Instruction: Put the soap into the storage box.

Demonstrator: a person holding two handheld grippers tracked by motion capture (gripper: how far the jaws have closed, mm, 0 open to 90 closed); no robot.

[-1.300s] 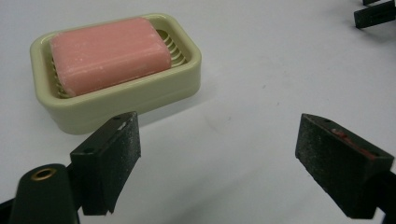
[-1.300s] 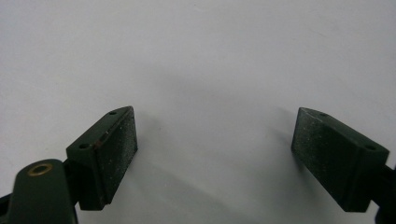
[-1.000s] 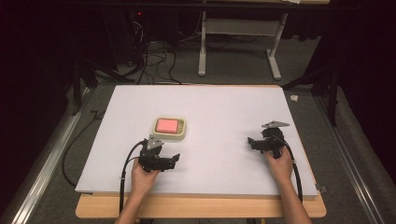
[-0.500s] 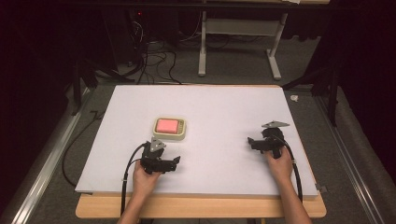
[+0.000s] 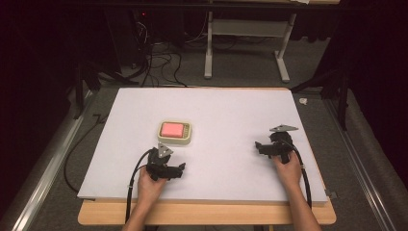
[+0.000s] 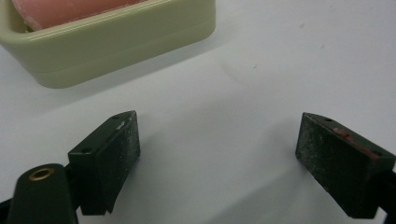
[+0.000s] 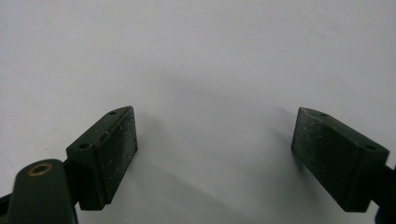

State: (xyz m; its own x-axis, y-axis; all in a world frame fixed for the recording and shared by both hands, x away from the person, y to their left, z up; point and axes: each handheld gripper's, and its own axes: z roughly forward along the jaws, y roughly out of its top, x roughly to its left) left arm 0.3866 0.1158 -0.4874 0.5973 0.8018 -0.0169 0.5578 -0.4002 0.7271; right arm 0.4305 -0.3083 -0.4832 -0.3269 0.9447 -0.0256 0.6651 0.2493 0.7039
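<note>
A cream soap dish [image 5: 175, 133] holding a pink bar of soap [image 5: 172, 129] sits on the white board, left of centre. My left gripper [image 5: 179, 169] rests just in front of the dish, open with nothing between its jaws. In the left gripper view the dish [image 6: 107, 46] and soap [image 6: 65, 9] lie ahead at the upper left, beyond the open left gripper [image 6: 217, 154]. My right gripper [image 5: 260, 146] rests on the board at the right, held by a hand. The right gripper [image 7: 215, 154] stands open over bare white surface.
The white board [image 5: 226, 110] lies on a wooden table [image 5: 207, 214] whose front edge shows near the forearms. Cables [image 5: 159, 62] and a metal stand [image 5: 245, 43] are on the floor behind. A metal rail [image 5: 48, 163] runs along the left.
</note>
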